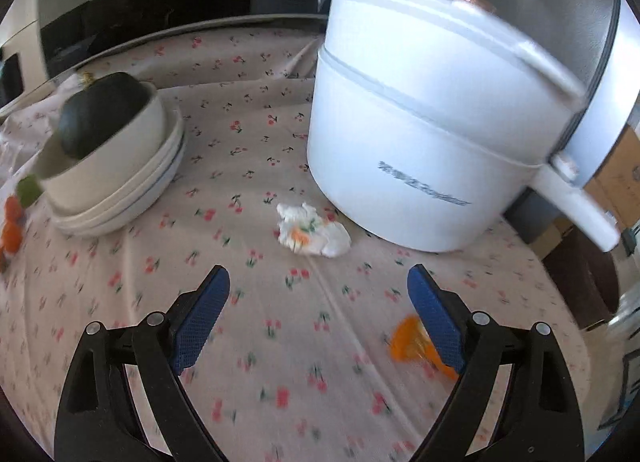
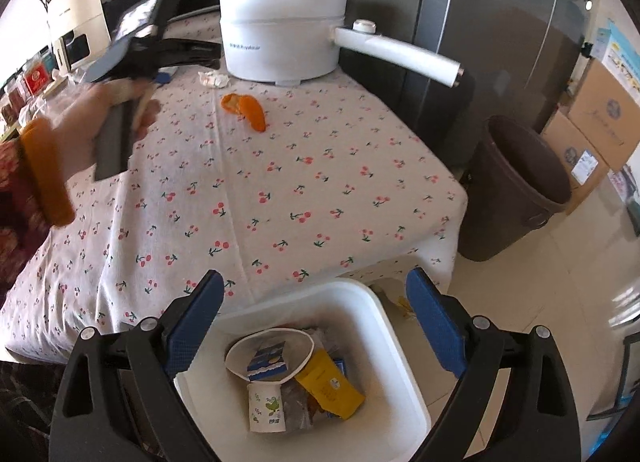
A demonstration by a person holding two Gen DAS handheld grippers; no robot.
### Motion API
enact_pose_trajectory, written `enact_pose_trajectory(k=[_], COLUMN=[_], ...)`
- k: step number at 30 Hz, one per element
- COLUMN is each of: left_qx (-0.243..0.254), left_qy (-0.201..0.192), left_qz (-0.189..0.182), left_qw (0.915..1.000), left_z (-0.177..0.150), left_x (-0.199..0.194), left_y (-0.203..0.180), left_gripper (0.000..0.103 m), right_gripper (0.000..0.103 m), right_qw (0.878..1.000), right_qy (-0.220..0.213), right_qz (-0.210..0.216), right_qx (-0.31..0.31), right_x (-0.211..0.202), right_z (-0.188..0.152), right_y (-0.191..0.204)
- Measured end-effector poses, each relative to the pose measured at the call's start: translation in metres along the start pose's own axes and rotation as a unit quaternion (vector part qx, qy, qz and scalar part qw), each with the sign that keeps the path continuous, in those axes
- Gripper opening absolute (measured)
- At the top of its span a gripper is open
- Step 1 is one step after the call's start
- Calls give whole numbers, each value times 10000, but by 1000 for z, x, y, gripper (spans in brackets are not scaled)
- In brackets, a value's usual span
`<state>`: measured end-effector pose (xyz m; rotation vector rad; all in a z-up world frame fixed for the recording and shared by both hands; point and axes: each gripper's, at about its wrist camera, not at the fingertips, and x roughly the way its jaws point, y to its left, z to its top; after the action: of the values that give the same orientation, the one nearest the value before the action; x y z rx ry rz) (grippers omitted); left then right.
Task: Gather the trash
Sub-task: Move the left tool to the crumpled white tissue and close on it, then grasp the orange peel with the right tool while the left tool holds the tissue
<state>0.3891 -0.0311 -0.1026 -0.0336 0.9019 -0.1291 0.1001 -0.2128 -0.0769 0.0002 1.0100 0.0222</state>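
Crumpled white tissue [image 1: 313, 233] lies on the counter [image 1: 280, 302] ahead of the wide, empty left tool [image 1: 319, 316]; only the right view shows the white plastic bin [image 2: 404, 374] under the wide right tool [image 2: 315, 316]

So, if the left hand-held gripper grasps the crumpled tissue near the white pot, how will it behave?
The crumpled tissue looks soft and thin, so it will probably squash flat between the fingers. It seems very light, so a push may only slide it over the tablecloth. It is unlikely to roll or break.
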Motion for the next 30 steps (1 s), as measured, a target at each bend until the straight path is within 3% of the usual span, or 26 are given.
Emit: enact_pose_trajectory(k=[6,11,12,13,15,23,27,30], left_qx=[156,245,231,238,223,128,108,18], left_qy=[38,273,228,236,230,388,575,666], left_qz=[158,63,28,-21,-79,-285,-364,-543], left_qw=[9997,9993,9995,9994,9995,9988,9976,9963], left_z=[10,12,13,13,12,-21,-49,-81], left_x=[37,57,56,56,55,18,-18,-66], left_y=[-1,-4,-3,-2,0,25,39,54], left_gripper=[86,62,50,45,43,40,40,40], right_gripper=[90,90,90,90,90,90,90,91], right_qw=[9999,9994,9992,9992,9992,9995,9979,9921], right_qy=[162,342,376,388,382,286,59,-266], right_qz=[-17,-103,-119,-125,-126,10,158,169], right_qx=[-38,0,9,11,0,-131,-618,-1212], right_x=[11,23,26,27,27,28,41,60], right_z=[-2,-3,-3,-4,-4,2,35,77], right_y=[0,-7,-8,-9,-8,2,19,35])
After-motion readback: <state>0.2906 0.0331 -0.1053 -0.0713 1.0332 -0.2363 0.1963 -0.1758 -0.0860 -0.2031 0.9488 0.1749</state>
